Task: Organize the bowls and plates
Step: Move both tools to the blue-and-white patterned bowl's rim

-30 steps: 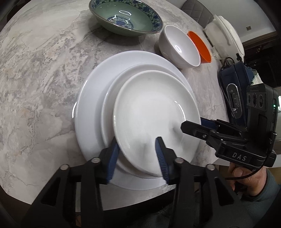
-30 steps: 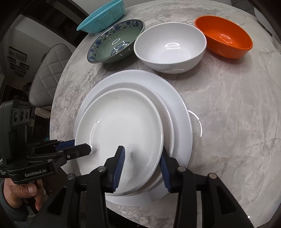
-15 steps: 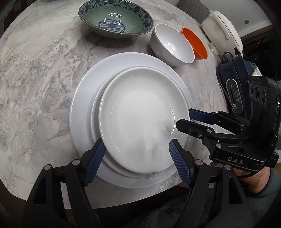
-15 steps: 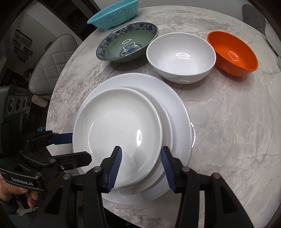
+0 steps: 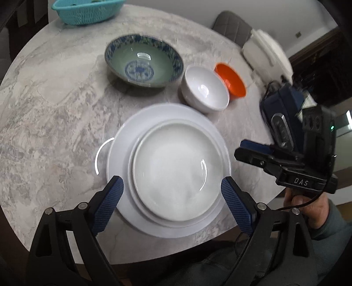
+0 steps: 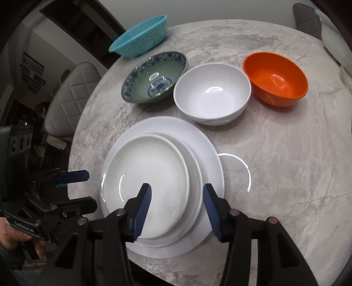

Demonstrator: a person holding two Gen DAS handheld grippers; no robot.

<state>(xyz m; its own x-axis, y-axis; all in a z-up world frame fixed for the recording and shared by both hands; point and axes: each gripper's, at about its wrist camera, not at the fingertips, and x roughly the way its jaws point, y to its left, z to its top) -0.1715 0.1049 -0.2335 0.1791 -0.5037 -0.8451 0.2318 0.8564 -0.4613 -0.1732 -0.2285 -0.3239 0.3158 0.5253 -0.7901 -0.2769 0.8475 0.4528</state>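
Note:
Three white plates lie stacked near the marble table's front edge, the smallest plate (image 5: 173, 176) (image 6: 149, 176) on top and the largest plate (image 5: 118, 154) (image 6: 204, 145) at the bottom. My left gripper (image 5: 171, 182) (image 6: 90, 189) hovers above the stack, its jaws opening wide and touching nothing. My right gripper (image 6: 176, 188) (image 5: 241, 149) hangs over the stack's right side, jaws also opening, pads clear of the rims. Behind the plates stand a green bowl with a blue pattern (image 5: 144, 61) (image 6: 154, 77), a white bowl (image 5: 205, 90) (image 6: 212, 92) and an orange bowl (image 5: 231, 81) (image 6: 275, 77).
A teal basket (image 5: 85, 11) (image 6: 140, 37) sits at the far edge of the table (image 5: 55, 99). A dark blue device (image 5: 283, 114) and a white appliance (image 5: 268, 50) lie beyond the right edge. A quilted chair (image 6: 68, 99) stands on the left.
Both grippers have risen and drawn back from the top plate's near rim while their jaws widened. The plate stays on the stack. More of the table and the basket shows now.

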